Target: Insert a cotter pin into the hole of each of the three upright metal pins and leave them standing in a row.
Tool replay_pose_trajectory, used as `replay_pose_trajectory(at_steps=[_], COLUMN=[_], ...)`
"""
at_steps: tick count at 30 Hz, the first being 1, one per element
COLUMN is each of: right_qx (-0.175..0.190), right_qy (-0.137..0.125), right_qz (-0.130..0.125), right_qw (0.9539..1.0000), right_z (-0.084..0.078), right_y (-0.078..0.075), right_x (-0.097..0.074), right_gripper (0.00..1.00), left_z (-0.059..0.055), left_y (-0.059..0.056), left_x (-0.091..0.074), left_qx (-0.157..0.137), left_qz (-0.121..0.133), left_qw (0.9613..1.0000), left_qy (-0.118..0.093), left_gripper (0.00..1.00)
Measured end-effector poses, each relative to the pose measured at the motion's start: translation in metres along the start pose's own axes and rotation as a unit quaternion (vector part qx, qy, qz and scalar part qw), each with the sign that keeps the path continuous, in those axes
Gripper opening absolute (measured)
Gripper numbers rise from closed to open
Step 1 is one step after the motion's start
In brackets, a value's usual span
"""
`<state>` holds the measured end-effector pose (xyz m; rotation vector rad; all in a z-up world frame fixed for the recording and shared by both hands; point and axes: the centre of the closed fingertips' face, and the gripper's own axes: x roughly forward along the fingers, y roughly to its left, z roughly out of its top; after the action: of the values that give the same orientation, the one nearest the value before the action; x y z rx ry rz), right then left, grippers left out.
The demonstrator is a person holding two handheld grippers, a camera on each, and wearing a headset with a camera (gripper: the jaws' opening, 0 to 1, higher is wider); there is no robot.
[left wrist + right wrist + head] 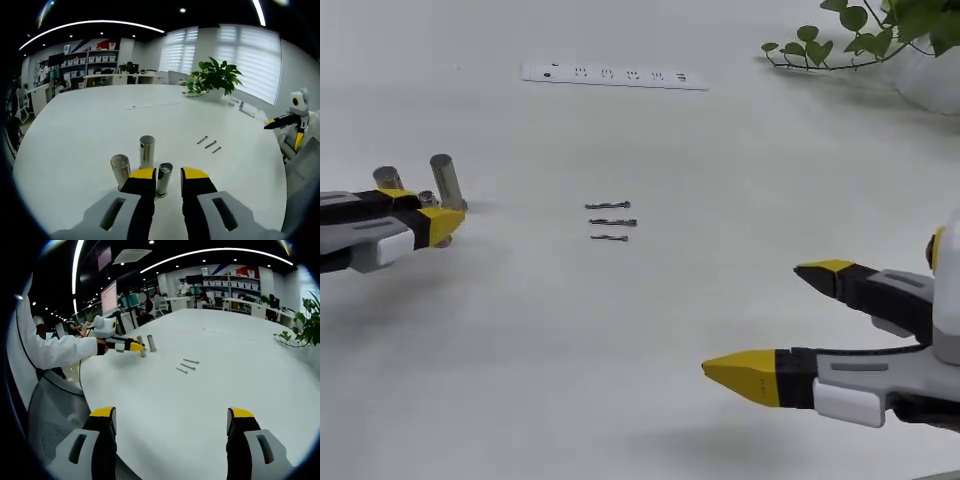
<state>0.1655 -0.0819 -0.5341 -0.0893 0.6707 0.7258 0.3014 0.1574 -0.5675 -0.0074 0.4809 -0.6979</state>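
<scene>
A wide white table (620,340) lies under both of your claws. A leafy potted plant (865,35) stands at the table's far edge, well beyond your right claw (760,320).

Your right claw hangs just above the table with its yellow-tipped jaws spread wide. It holds nothing, and bare tabletop shows between the jaws.

Your left claw (169,172) sits low near the table, its jaws parted only a little. A long white power strip (615,76) lies flat far ahead, between the two claws and well beyond both.

The three upright metal pins (445,180) stand clustered at the tip of your left claw. The shortest pin (164,177) stands between the jaw tips, hard against the left jaw, with a sliver of table showing before the right jaw, so it is not clamped. The tallest pin (147,150) stands just ahead of the left jaw. The third pin (120,167) stands just outside that jaw, to its left.

Three small cotter pins (611,222) lie flat and parallel in a short stack. They lie ahead and to the right of your left claw, ahead and to the left of your right claw, and well apart from both.
</scene>
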Motion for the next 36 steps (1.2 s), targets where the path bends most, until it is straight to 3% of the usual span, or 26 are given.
replay_pose_trajectory(at_steps=[6, 8, 10, 13, 23, 26, 36], right_qx=[0.000, 0.001, 0.002, 0.001, 0.002, 0.000, -0.004], right_qy=[0.000, -0.001, -0.002, -0.002, -0.001, -0.001, -0.006], right_qz=[0.002, 0.002, 0.002, 0.005, 0.009, 0.010, 0.010], right_qw=[1.0000, 1.0000, 1.0000, 1.0000, 1.0000, 1.0000, 0.9999], right_z=[0.001, 0.001, 0.002, 0.001, 0.002, 0.003, 0.009], right_y=[0.001, 0.001, 0.001, 0.002, 0.004, 0.004, 0.003], right_x=[0.001, 0.001, 0.001, 0.001, 0.005, 0.006, 0.007], right_gripper=[0.89, 0.89, 0.89, 0.88, 0.88, 0.88, 0.88], left_z=[0.001, 0.001, 0.000, 0.001, 0.002, 0.002, 0.000], left_y=[0.001, -0.001, -0.003, 0.002, 0.002, 0.001, -0.016], left_x=[-0.001, -0.001, -0.001, -0.001, 0.000, 0.002, -0.001], left_qx=[0.021, 0.020, -0.011, 0.017, 0.023, 0.042, 0.038], left_qz=[0.001, -0.010, -0.022, -0.007, -0.005, -0.004, -0.027], left_qw=[0.9998, 0.9998, 0.9997, 0.9998, 0.9997, 0.9991, 0.9989], left_qy=[0.001, 0.000, -0.004, -0.005, -0.005, 0.001, 0.005], left_gripper=[0.11, 0.08, 0.07, 0.06, 0.06, 0.06, 0.05])
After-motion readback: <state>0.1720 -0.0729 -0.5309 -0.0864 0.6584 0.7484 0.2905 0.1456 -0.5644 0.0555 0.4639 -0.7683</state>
